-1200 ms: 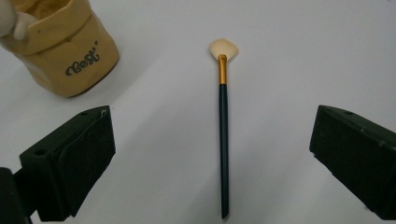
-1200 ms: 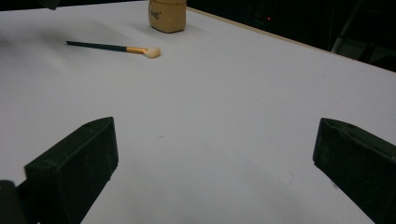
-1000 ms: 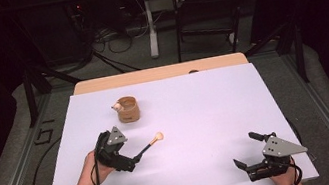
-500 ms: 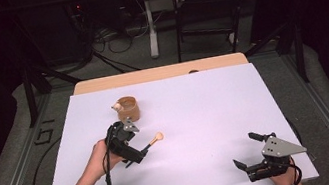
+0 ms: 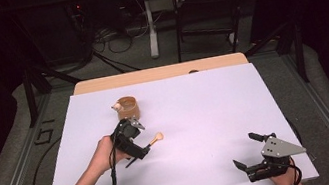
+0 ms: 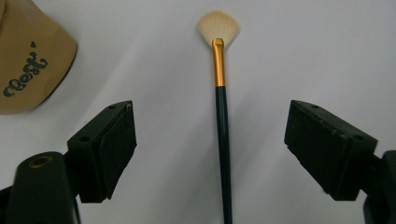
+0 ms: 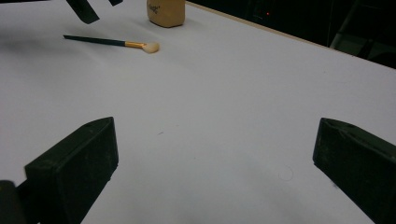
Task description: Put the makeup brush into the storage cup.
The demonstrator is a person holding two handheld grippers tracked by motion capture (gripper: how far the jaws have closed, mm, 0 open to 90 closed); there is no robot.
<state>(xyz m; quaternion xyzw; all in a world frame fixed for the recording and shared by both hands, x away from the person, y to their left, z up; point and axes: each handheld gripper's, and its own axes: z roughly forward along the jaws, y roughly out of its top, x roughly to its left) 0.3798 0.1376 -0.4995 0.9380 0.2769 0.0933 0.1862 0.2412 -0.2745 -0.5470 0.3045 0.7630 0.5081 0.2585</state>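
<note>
The left claw [image 5: 138, 153] hangs over the brush [image 6: 222, 121], which lies flat on the white tabletop [image 5: 197, 117] just in front of the tan cup [image 5: 128, 107]. Its jaws have just been closing, but they are apart, with the dark handle between them and untouched. The right claw [image 5: 251, 151] rests at the near right edge, jaws wide apart and holding nothing

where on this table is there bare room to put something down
The white table sheet is bare across its middle and whole far right, between the black-handled fan brush and the right gripper. It is crowded only at the left: the tan paper cup, the brush, and the left gripper astride the brush handle, jaws closing, not yet touching.
</note>
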